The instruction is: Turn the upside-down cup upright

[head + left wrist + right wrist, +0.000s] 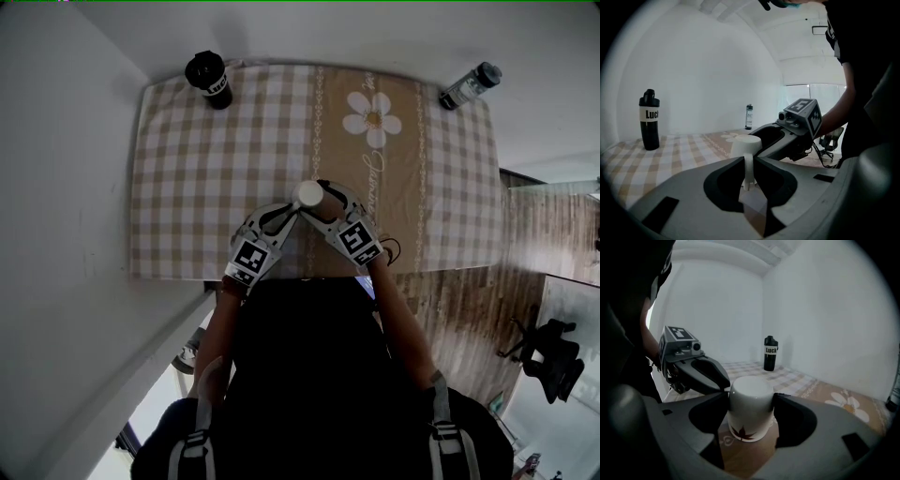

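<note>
A white cup (308, 194) with a red leaf print stands upside down near the front edge of the checked tablecloth (187, 169). My left gripper (748, 177) is shut on the cup's handle (748, 166), which stands upright between its pads. My right gripper (751, 399) comes in from the other side with its jaws spread wide. The cup's body (749, 411) sits between them, and the pads lie close beside its walls without squeezing. In the head view both grippers meet at the cup, the left gripper (294, 212) on the left and the right gripper (322, 202) on the right.
A black bottle (210, 80) stands at the table's far left corner and a clear bottle with a dark cap (469, 86) at the far right corner. White walls border the table on the left and far side. An office chair (548, 352) stands on the wooden floor to the right.
</note>
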`<state>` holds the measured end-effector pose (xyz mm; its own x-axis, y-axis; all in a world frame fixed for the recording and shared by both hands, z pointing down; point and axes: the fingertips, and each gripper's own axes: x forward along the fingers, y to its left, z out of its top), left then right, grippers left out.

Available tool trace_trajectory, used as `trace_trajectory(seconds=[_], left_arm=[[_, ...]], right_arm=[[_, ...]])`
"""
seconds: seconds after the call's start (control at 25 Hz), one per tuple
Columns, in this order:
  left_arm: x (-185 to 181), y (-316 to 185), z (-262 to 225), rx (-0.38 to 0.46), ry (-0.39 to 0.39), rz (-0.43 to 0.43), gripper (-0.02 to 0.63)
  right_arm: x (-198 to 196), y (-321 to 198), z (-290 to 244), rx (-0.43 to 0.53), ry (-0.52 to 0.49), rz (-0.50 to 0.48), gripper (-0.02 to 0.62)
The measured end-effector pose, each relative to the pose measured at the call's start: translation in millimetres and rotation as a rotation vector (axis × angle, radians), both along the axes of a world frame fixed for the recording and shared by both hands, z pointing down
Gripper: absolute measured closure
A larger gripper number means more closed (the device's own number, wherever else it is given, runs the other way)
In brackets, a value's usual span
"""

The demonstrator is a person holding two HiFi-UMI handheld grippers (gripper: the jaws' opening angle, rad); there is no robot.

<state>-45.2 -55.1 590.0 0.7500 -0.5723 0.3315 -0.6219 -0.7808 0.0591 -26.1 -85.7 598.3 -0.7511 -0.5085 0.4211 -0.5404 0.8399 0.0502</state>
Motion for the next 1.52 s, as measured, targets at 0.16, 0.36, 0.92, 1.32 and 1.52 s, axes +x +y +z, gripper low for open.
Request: trace_trajectory(seconds=[0.16,0.36,0.92,1.32,1.52], left_arm=[[-1,1,3,-0.005,-0.006,0.0,0.538],[-2,2,2,0.009,0.012,-0.011,0.533],[-5,4,18,0.03,-0.061,-0.044,0.531],[-16,16,-7,0.085,0.019,-0.035,0.518],[-27,5,-81,0.116,0.157,-0.14,0.52]], right_arm=[[0,1,3,0.008,0.012,0.002,0.279],[1,4,5,0.012,0.036,-0.004,0.279],[13,10,12,-0.003,0.052,0.003,0.305],[25,15,-16,0.032,0.04,0.096,0.321],[31,11,-85,0.148,-0.151,0.29,0.403]])
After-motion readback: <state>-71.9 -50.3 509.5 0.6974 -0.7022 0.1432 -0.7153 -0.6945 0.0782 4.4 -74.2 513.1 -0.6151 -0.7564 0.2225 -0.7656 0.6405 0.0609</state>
